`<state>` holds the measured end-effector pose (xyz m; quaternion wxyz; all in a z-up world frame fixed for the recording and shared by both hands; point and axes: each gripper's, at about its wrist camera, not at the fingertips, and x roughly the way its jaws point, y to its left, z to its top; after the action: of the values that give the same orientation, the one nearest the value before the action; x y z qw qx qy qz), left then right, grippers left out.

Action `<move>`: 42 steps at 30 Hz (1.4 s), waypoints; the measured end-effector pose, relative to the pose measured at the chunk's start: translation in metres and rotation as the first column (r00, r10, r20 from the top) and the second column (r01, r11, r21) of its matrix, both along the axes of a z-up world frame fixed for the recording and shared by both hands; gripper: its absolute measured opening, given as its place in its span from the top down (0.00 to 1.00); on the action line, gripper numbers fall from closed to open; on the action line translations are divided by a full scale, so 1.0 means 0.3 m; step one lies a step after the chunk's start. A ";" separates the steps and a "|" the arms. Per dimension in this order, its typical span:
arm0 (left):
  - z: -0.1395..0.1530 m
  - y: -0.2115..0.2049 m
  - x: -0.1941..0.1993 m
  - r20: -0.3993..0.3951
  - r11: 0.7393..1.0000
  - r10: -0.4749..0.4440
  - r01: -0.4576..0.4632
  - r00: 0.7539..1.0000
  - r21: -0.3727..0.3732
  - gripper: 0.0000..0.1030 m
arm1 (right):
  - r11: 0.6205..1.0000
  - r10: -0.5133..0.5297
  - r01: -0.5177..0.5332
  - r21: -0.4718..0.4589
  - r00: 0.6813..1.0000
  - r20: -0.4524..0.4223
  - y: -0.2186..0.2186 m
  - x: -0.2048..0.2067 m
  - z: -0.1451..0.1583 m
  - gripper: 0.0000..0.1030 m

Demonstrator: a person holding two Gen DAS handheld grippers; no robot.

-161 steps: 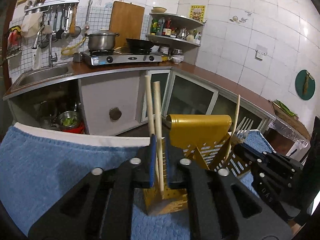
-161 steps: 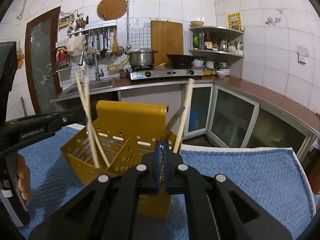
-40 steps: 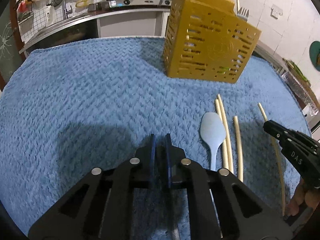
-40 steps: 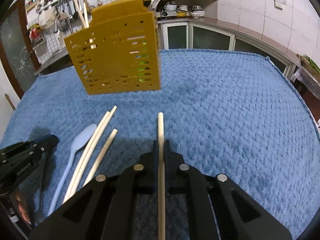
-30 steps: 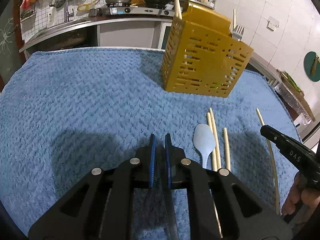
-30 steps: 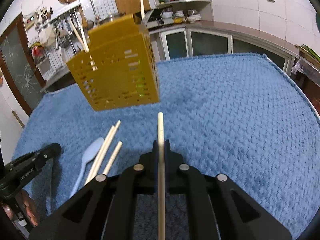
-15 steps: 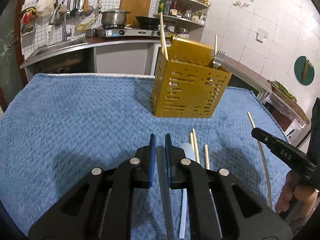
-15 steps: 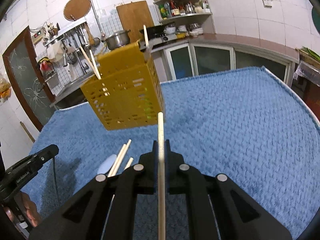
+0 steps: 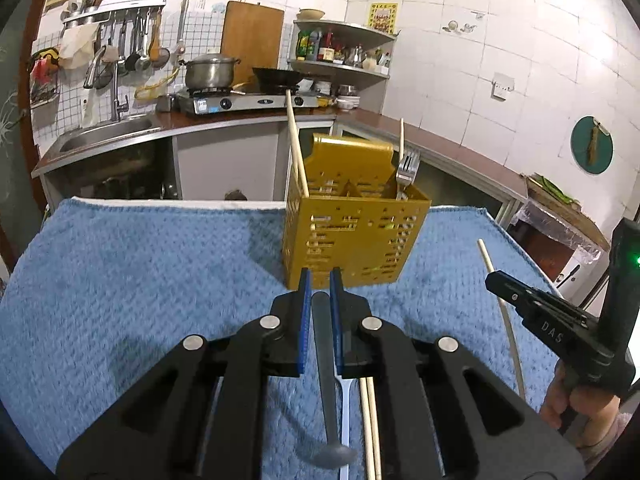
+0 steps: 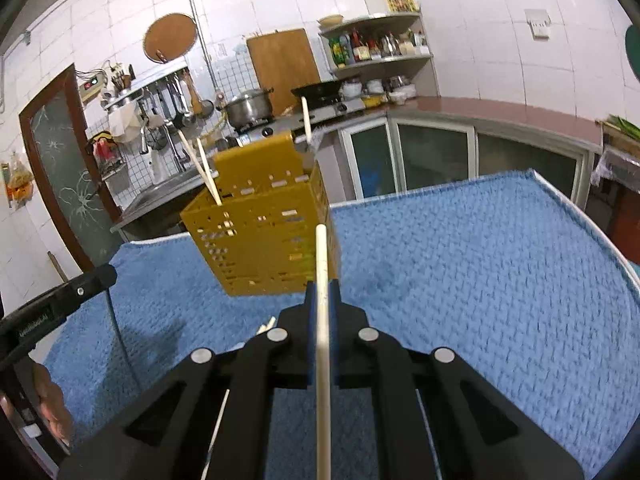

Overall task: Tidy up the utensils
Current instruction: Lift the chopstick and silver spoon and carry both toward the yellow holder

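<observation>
Between the blue pads of my left tool point(image 9: 319, 304) sits a grey spoon point(image 9: 325, 380), clamped handle-forward with the bowl hanging back toward me, so it can drop handle-first into the yellow caddy point(image 9: 352, 224) ahead on the blue towel point(image 9: 140, 264). My right tool point(image 10: 322, 300) is closed on a single chopstick point(image 10: 322, 272), aimed at the same caddy, which already stands chopsticks and a fork point(image 9: 406, 168) upright. More chopsticks point(image 9: 370, 420) lie on the desk beneath.

A blue towel point(image 9: 140, 264) covers the bench — on it stand a yellow caddy point(image 9: 352, 236) and, nearer, loose chopsticks point(image 9: 370, 420).
</observation>
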<state>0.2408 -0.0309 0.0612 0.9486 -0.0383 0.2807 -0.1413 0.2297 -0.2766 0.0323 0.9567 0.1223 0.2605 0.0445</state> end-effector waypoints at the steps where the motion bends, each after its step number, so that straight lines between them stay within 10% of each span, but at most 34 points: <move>1: 0.003 0.001 0.002 0.002 1.000 -0.002 0.002 1.000 -0.004 0.93 | 1.000 0.011 -0.011 0.012 1.000 0.007 -0.001 0.005 0.007 0.94; 25: 0.239 0.032 0.074 0.065 0.998 -0.033 0.035 0.997 -0.042 0.93 | 0.993 0.080 -0.093 0.069 0.983 0.166 0.028 0.070 0.166 0.94; 42: 0.538 -0.031 0.281 0.169 1.000 -0.005 0.006 0.986 -0.009 0.93 | 0.989 -0.147 0.105 0.107 0.820 0.553 0.035 0.296 0.409 0.94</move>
<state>0.3251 -0.0403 0.2225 0.9683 -0.0301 0.1987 -0.1481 0.3183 -0.2661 0.1551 0.9867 0.1551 -0.0414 0.0245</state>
